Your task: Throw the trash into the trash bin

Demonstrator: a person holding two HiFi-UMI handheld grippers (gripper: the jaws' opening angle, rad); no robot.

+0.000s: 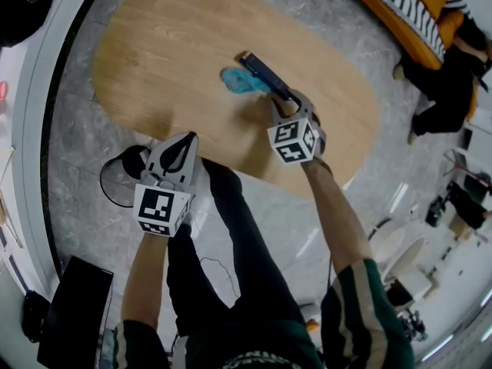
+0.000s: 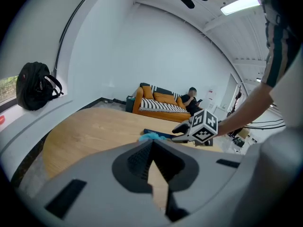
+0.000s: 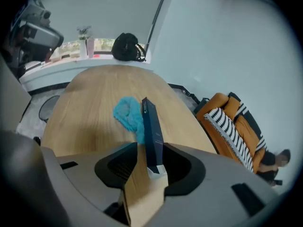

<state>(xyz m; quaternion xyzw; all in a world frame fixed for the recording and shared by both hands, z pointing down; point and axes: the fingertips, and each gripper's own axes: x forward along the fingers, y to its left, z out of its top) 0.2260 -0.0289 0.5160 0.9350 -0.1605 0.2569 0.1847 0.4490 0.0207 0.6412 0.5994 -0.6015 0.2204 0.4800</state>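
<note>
A long dark blue box [image 1: 264, 73] lies on the oval wooden table [image 1: 169, 44], its far end beside a crumpled light-blue piece of trash [image 1: 238, 81]. My right gripper [image 1: 286, 103] stands open around the box's near end. In the right gripper view the box [image 3: 152, 126] runs between the jaws close to the right one, with bare wood showing on its left, and the blue trash [image 3: 128, 113] lies past it. My left gripper [image 1: 187, 139] hangs at the table's near edge, shut and empty [image 2: 152, 144].
A round black-rimmed bin [image 1: 124, 174] stands on the floor left of my legs. A black backpack [image 2: 35, 86] sits on the window ledge. A person sits on an orange sofa [image 2: 158, 103] beyond the table. A black case [image 1: 75, 307] lies on the floor.
</note>
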